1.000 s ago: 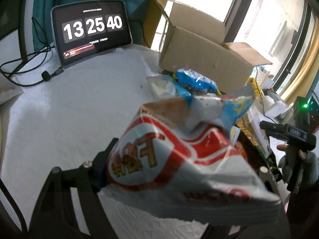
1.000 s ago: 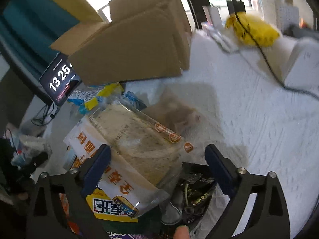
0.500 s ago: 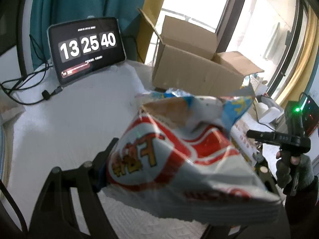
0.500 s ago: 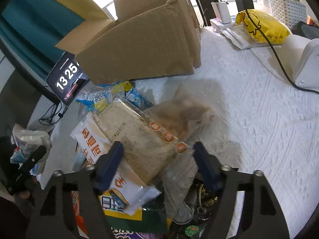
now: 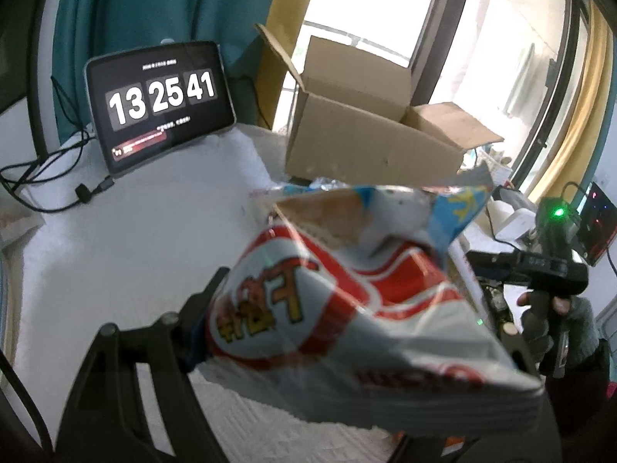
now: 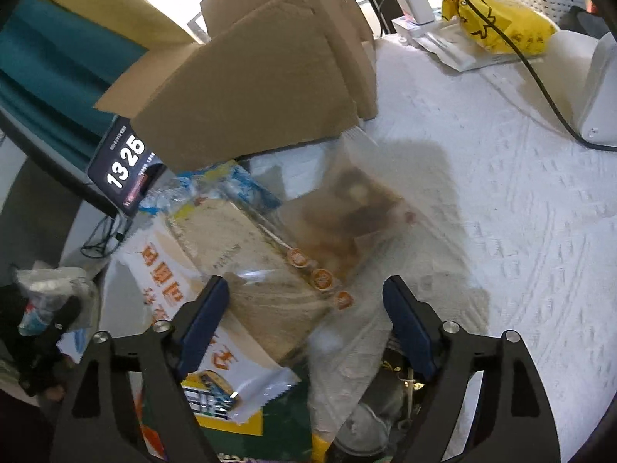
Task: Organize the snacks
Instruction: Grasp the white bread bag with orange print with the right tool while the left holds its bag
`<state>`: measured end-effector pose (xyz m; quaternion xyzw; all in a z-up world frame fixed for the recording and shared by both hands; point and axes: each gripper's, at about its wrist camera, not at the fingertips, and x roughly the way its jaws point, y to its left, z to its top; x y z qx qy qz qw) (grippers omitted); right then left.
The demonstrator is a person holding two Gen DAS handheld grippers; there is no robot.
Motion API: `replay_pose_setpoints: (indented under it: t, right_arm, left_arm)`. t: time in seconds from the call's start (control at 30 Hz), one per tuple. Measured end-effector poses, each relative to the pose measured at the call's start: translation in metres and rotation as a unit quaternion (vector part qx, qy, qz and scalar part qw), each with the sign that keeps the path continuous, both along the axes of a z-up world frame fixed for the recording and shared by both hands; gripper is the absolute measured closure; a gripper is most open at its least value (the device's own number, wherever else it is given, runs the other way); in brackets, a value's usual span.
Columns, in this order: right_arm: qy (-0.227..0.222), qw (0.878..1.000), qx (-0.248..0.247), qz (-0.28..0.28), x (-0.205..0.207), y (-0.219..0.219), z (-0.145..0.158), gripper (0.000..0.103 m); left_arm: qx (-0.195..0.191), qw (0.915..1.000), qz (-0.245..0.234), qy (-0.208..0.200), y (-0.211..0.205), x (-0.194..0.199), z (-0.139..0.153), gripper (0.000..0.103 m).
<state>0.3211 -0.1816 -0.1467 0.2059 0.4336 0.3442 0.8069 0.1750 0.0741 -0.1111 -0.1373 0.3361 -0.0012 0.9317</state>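
My left gripper (image 5: pixel 308 366) is shut on a white and red snack bag (image 5: pixel 347 308) and holds it up in the air, short of the open cardboard box (image 5: pixel 370 142). My right gripper (image 6: pixel 306 301) is open above a pile of snacks: a clear pack of sliced bread (image 6: pixel 246 262), a clear bag of brown snacks (image 6: pixel 358 208) and a blue packet (image 6: pixel 231 189). The box also shows in the right wrist view (image 6: pixel 262 88), just behind the pile. The right gripper (image 5: pixel 540 266) shows in the left wrist view, at the right.
A tablet showing a clock (image 5: pixel 160 104) stands at the back left with cables (image 5: pixel 42 181) beside it. A yellow bag (image 6: pixel 497 19), white devices (image 6: pixel 601 92) and a black cable (image 6: pixel 540 88) lie on the white cloth (image 6: pixel 520 231) to the right.
My left gripper has lifted the snack bag higher and nearer the box. My right gripper has drawn back and up from the bread pack, its jaws narrower than before but still open.
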Motion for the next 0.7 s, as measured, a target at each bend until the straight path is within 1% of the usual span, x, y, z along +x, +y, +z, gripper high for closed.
replay_pose_setpoints:
  t: [0.07, 0.1, 0.17, 0.23, 0.37, 0.5, 0.57, 0.63, 0.67, 0.7]
  right_arm:
    - [-0.043, 0.999, -0.021, 0.005, -0.01, 0.005, 0.015, 0.019]
    - [-0.083, 0.996, -0.042, 0.007, -0.021, 0.011, 0.027, 0.019]
    - [-0.141, 0.988, -0.065, 0.027, -0.037, 0.022, 0.043, 0.018]
    - [-0.173, 0.979, -0.097, 0.057, -0.049, 0.038, 0.05, 0.016]
    - [-0.187, 0.968, -0.147, 0.078, -0.057, 0.06, 0.044, 0.015]
    - [-0.18, 0.963, -0.191, 0.065, -0.044, 0.073, 0.031, 0.014]
    - [-0.162, 0.966, -0.193, 0.06, -0.035, 0.076, 0.02, 0.014]
    - [-0.155, 0.971, -0.175, 0.048, -0.031, 0.072, 0.016, 0.015]
    - [-0.154, 0.972, -0.169, 0.049, -0.031, 0.071, 0.017, 0.021]
    - [-0.163, 0.971, -0.164, 0.054, -0.033, 0.07, 0.02, 0.027]
  left_arm:
    - [0.0, 1.0, -0.001, 0.005, -0.001, 0.001, -0.002, 0.024]
    - [-0.001, 1.0, -0.001, 0.008, -0.001, 0.002, -0.003, 0.024]
    - [-0.003, 0.9999, -0.001, 0.012, 0.0, 0.003, -0.005, 0.024]
    - [-0.007, 0.9999, -0.001, 0.012, 0.001, 0.003, -0.006, 0.024]
    - [-0.011, 0.9999, -0.006, 0.008, 0.0, 0.002, -0.005, 0.024]
    - [-0.011, 0.9999, -0.011, 0.007, 0.002, 0.0, -0.005, 0.024]
    - [-0.015, 0.9998, -0.01, 0.005, 0.004, -0.001, -0.004, 0.024]
    - [-0.015, 0.9998, -0.008, 0.002, 0.006, -0.002, -0.003, 0.024]
    - [-0.016, 0.9998, -0.008, 0.001, 0.006, -0.002, -0.002, 0.024]
    - [-0.016, 0.9998, -0.009, -0.002, 0.006, -0.002, -0.001, 0.024]
